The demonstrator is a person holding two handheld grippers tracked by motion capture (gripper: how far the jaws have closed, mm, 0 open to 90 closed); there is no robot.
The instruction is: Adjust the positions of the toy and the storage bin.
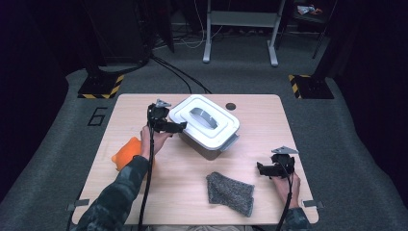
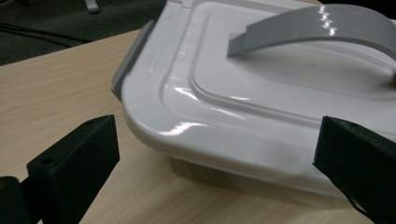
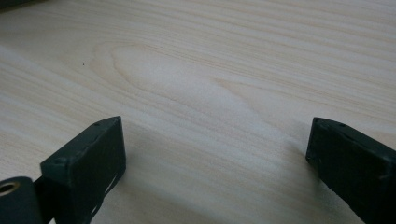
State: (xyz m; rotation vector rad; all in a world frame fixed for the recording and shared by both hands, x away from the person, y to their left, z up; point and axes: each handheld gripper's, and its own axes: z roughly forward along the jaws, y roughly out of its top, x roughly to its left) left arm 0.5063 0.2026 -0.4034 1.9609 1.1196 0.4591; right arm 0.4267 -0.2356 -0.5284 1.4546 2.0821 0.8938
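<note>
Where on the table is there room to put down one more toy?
Most room is on the table right of the white box, up to the far right corner. There is also bare wood between the box and the grey cloth. It is crowded at the left, where the left gripper and the orange thing sit.

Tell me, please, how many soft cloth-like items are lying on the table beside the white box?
2: an orange cloth at the table's left edge beside the left forearm, and a grey knitted cloth near the front edge, left of the right gripper.
</note>
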